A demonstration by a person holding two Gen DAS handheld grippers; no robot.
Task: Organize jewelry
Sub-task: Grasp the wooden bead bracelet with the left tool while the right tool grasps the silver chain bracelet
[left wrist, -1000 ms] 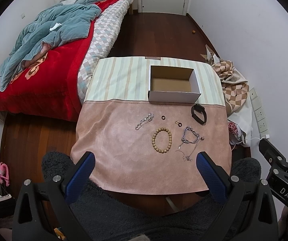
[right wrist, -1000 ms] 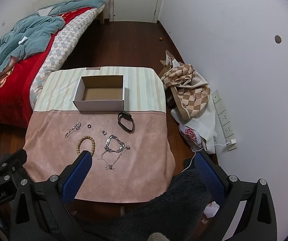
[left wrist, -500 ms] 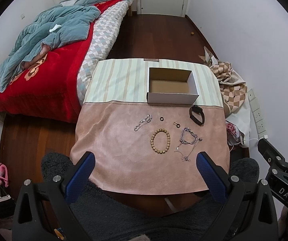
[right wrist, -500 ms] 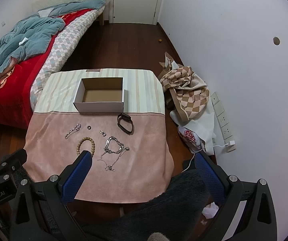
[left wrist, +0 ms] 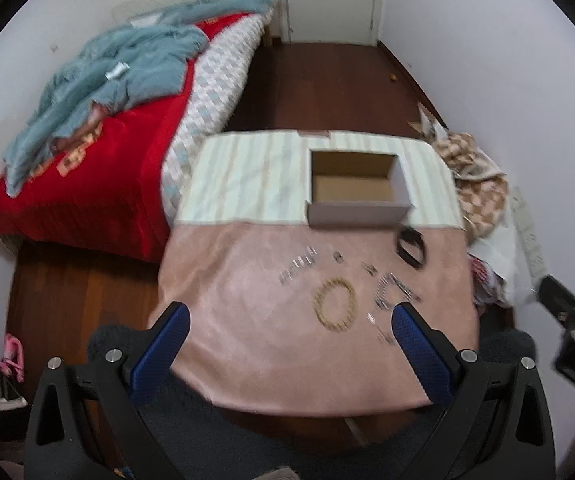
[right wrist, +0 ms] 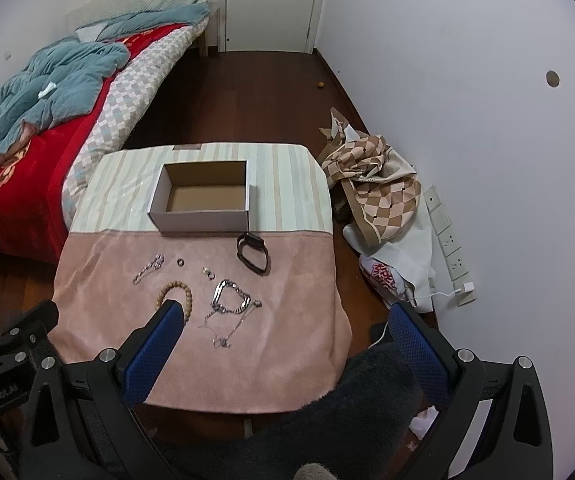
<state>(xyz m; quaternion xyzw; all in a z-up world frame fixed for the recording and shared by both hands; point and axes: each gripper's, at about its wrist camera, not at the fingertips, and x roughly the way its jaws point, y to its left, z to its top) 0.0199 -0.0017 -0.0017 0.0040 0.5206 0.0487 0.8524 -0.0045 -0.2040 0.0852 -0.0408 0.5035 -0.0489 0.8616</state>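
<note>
An open cardboard box (right wrist: pixel 203 222) (left wrist: pixel 357 216) stands empty on the striped far half of the table cloth. On the pink near half lie a wooden bead bracelet (right wrist: pixel 185 292) (left wrist: pixel 335 304), a silver chain (right wrist: pixel 149 269) (left wrist: pixel 298 265), a dark ring (right wrist: pixel 180 261), a small clasp (right wrist: pixel 208 271), a tangle of silver chains (right wrist: pixel 231 304) (left wrist: pixel 391 294) and a black band (right wrist: pixel 253 254) (left wrist: pixel 410 246). My left gripper (left wrist: pixel 287 330) and right gripper (right wrist: pixel 283 326) are both open and empty, held above the table's near edge.
A bed with a red cover (right wrist: pixel 15 184) and teal blanket stands left of the table. A checkered cloth pile (right wrist: pixel 375 184) and a white bag lie on the floor at the right wall. A dark fuzzy seat (right wrist: pixel 327 408) lies under the grippers.
Both grippers have moved a little forward toward the table, and the left wrist view is blurred by motion. The jewelry and the box have not moved.
</note>
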